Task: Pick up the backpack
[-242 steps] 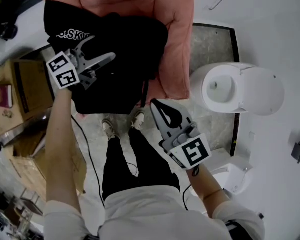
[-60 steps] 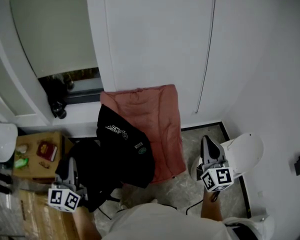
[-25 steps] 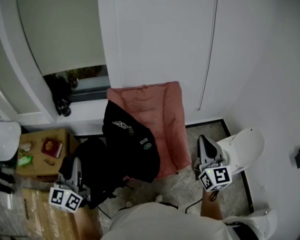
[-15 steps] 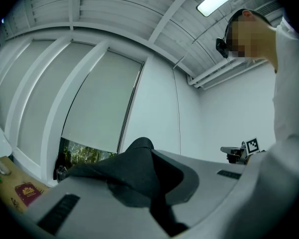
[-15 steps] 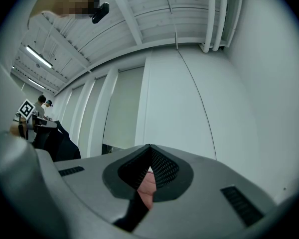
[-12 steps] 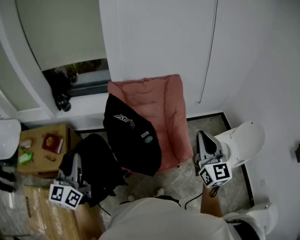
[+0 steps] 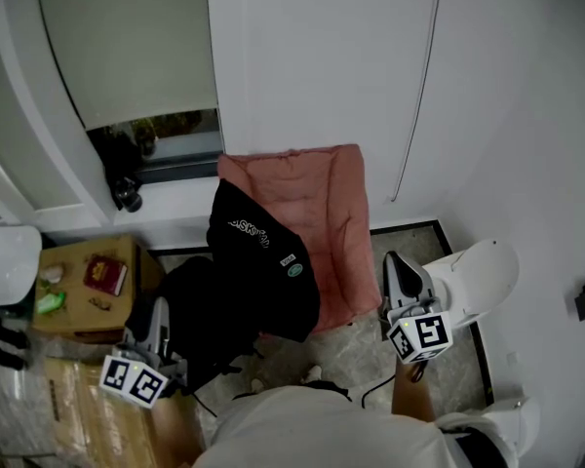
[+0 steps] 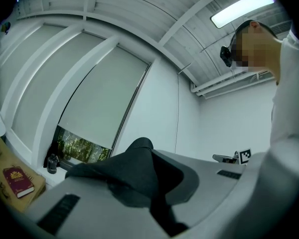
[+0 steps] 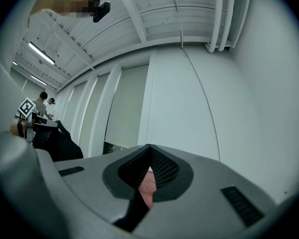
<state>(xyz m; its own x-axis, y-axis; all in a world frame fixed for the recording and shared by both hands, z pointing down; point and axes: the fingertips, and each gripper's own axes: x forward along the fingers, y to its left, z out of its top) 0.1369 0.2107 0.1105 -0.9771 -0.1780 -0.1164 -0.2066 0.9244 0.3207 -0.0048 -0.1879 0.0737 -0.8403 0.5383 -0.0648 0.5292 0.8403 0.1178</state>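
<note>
Backpack (image 7: 213, 308) clenched in left gripper (image 7: 159, 312), over left edge of pink chair (image 7: 324, 203), right gripper (image 7: 393, 263) closed, empty

I see a pink cushion (image 7: 322, 193) propped against the white wall (image 7: 312, 57). At the left, a red booklet (image 7: 104, 274) lies on a wooden box (image 7: 73, 310). A white rounded unit (image 7: 483, 276) stands on the floor at the right.

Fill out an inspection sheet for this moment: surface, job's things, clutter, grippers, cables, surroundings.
Surface: tiled floor, mostly covered.
Job's things: black backpack against pink chair.
Clutter: red book on wooden box; white round unit.
Grippers: left gripper shut on backpack fabric; right gripper shut, empty.
Cables: black cable on floor.
Surroundings: white wall; window with blind.
</note>
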